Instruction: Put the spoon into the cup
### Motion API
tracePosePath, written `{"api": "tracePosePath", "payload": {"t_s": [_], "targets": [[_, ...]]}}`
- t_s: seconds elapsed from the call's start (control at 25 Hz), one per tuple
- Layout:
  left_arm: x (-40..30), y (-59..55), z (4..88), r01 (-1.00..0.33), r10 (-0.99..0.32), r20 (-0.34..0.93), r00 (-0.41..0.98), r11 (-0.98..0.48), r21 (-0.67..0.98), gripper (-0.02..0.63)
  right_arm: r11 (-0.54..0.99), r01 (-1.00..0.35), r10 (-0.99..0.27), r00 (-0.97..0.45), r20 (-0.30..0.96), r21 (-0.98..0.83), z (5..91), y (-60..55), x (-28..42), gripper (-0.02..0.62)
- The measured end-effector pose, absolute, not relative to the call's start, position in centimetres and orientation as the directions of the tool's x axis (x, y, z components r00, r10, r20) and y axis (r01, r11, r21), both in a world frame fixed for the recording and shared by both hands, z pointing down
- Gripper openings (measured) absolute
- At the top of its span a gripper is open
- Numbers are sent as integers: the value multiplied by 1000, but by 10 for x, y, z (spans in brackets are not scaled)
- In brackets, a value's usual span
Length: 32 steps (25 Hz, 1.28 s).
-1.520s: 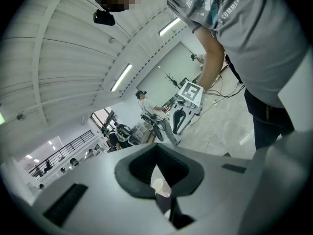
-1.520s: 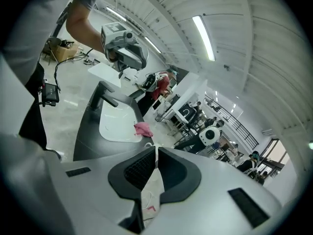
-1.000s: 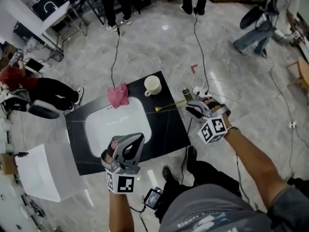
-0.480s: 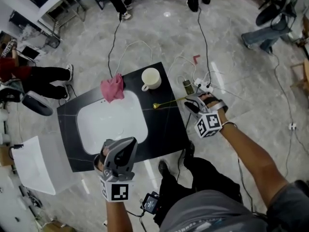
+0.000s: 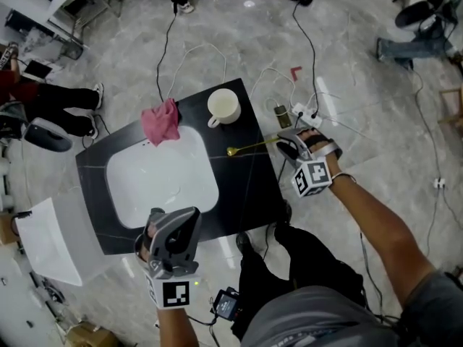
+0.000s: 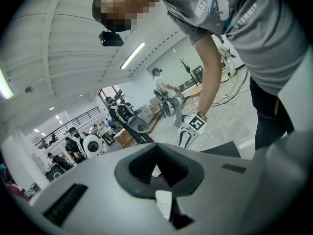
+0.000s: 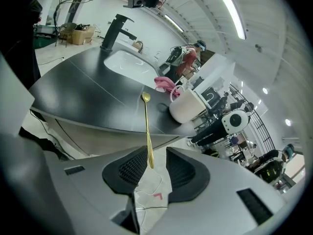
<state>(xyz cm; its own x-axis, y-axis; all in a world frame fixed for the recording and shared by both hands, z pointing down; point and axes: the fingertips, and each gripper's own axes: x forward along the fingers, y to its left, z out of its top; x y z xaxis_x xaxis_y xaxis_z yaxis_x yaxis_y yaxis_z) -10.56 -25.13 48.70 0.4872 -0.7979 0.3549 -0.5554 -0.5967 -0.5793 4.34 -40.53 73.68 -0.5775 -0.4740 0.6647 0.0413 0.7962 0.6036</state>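
A gold spoon lies on the black counter, its bowl toward the sink and its handle reaching past the right edge. My right gripper sits at that edge. In the right gripper view the handle runs between the pads of the right gripper, which have just been opening; a gap shows beside it. The white cup stands upright at the far edge, also in the right gripper view. My left gripper hovers at the near edge with its tips together and nothing in them.
A white sink basin fills the counter's left half, with a black faucet beside it. A pink cloth lies left of the cup. A power strip and cables lie on the floor to the right, a white box to the left.
My left gripper has drawn back from over the sink's front to the counter's near edge. The right gripper stays at the spoon's handle end, and the spoon lies where it did.
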Motion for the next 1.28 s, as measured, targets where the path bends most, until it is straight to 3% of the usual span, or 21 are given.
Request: {"api": "tracePosePath", "payload": {"t_s": [0.44, 0.8, 1.28], "targets": [[-107, -261, 492, -559, -797, 356, 488, -599, -574, -2, 792, 77, -471, -554, 686, 605, 759, -413, 41, 138], [-110, -264, 490, -568, -798, 347, 493, -597, -567, -2, 751, 92, -502, -563, 657, 653, 750, -415, 40, 44], [-115, -261, 475, -566, -805, 319, 501, -583, -582, -2, 729, 62, -535, -570, 624, 682, 723, -414, 41, 32]]}}
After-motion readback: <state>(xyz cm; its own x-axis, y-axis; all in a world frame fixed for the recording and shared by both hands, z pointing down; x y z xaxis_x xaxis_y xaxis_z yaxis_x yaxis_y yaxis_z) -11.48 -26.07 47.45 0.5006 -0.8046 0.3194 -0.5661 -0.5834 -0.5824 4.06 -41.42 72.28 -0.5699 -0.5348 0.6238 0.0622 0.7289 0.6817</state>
